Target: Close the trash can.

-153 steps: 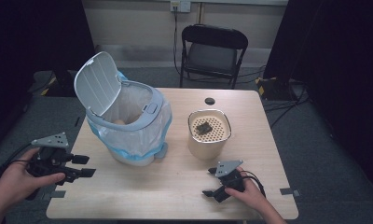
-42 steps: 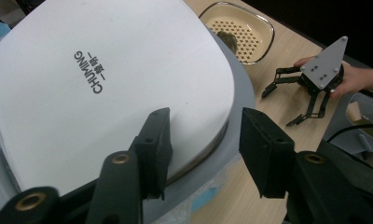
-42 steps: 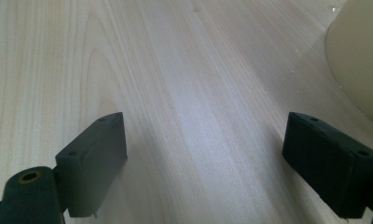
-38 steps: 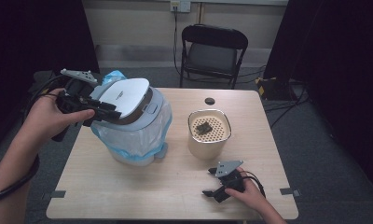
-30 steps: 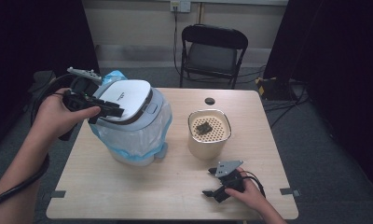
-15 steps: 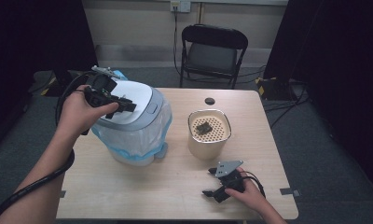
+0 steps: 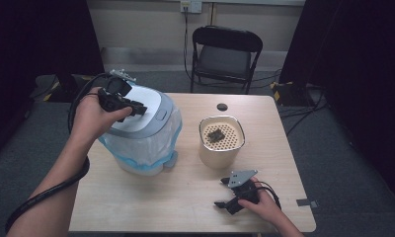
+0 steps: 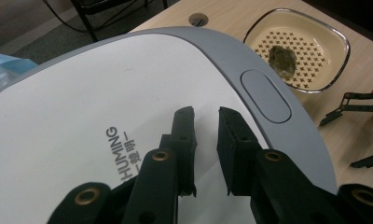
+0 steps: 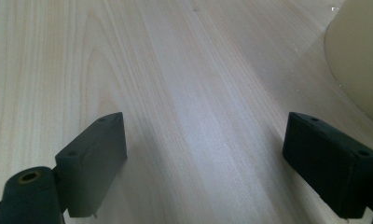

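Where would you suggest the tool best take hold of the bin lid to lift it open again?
Grip the bin lid at its grey front rim beside the oval button, coming from the cream container's side. The top is broad and smooth; that overhanging edge looks thin enough to pinch.

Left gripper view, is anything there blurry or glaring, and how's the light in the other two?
Left gripper view: jaws soft, bin lid lettering sharp, no glare. Right gripper view: pale sheen on the table, jaws blurred. High view: table lit, surroundings dark.
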{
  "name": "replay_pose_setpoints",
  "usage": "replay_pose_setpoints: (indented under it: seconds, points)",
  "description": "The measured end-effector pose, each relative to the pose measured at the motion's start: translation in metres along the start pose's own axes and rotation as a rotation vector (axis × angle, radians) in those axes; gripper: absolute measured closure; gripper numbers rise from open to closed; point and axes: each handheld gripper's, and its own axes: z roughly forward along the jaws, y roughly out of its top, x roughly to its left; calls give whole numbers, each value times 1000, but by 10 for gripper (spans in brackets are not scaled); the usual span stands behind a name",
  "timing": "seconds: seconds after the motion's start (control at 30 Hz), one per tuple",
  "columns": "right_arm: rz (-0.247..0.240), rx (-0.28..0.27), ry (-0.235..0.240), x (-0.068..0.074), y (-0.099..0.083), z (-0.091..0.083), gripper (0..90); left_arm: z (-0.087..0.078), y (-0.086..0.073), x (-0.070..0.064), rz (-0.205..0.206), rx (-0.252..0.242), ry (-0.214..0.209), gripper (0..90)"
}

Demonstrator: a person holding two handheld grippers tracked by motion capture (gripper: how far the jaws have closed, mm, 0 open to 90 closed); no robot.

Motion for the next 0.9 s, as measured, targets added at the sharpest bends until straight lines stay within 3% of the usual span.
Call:
replay_pose_setpoints:
  seconds: [0.1, 0.2, 0.27, 0.4, 0.53, 0.67, 0.7, 0.9]
  points:
    - [0, 0, 0, 0, 0, 0, 127, 0, 2, -2, 10, 5, 1, 750]
    - [0, 0, 0, 0, 0, 0, 127, 0, 2, -3, -6, 4, -12, 675]
    - [0, 0, 0, 0, 0, 0, 127, 0, 2, -5, 15, 11, -14, 654]
    - [0, 0, 0, 0, 0, 0, 128, -1, 1, -8, 18, 7, -28, 526]
    - [0, 0, 0, 0, 0, 0, 127, -2, 0, -9, 19, 9, -29, 466]
    - [0, 0, 0, 0, 0, 0, 127, -5, -3, -10, -24, 11, -55, 377]
    - [0, 0, 0, 0, 0, 0, 127, -6, -3, -11, -35, 10, -65, 292]
    - [0, 0, 1, 0, 0, 0, 127, -20, -3, -13, -44, -36, -106, 197]
